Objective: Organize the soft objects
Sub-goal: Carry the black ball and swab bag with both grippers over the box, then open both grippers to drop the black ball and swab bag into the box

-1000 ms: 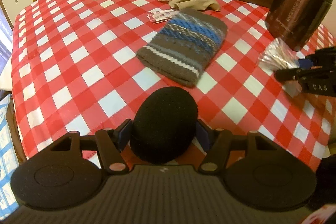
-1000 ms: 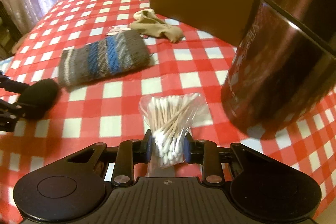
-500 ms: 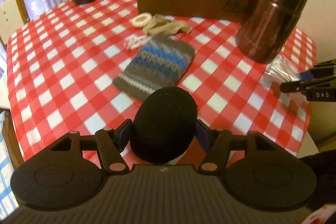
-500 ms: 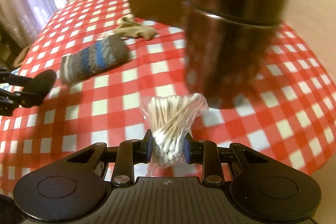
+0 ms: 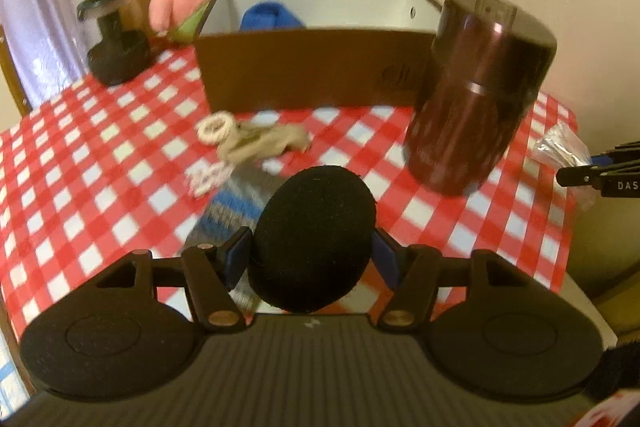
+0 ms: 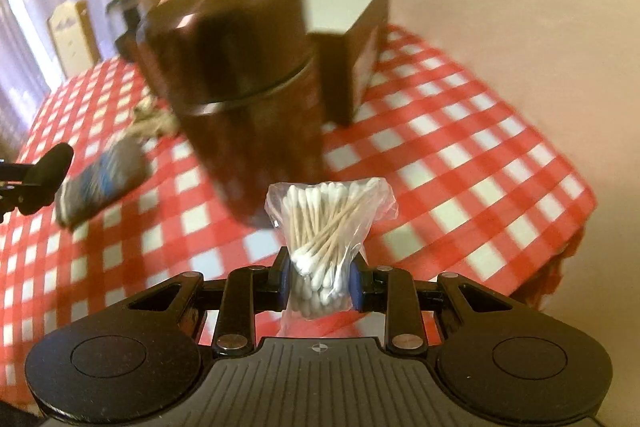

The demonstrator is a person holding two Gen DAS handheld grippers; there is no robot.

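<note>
My left claw [image 5: 312, 259] is clamped on the black sponge [image 5: 314, 243], held up off the table [image 5: 80, 179] w/ the brown box [image 5: 312, 75] straight ahead, likely where it goes. Right claw [image 6: 319, 281] pinches the bag of cotton swabs [image 6: 326, 227] by its lower end so nothing spills, beside the dark canister [image 6: 240, 87].

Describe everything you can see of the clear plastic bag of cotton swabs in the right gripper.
The clear plastic bag of cotton swabs is a thin, crinkly transparent pouch packed with wooden-stemmed, white-tipped swabs lying criss-crossed. The right gripper pinches its lower part between the blue pads, so it stands upright, the top fanning wider above the jaws. It is held above the red-and-white checked tablecloth, nothing else touching it, with the dark brown cylindrical canister behind it. The left wrist view shows it at the right edge, side-on.
</note>
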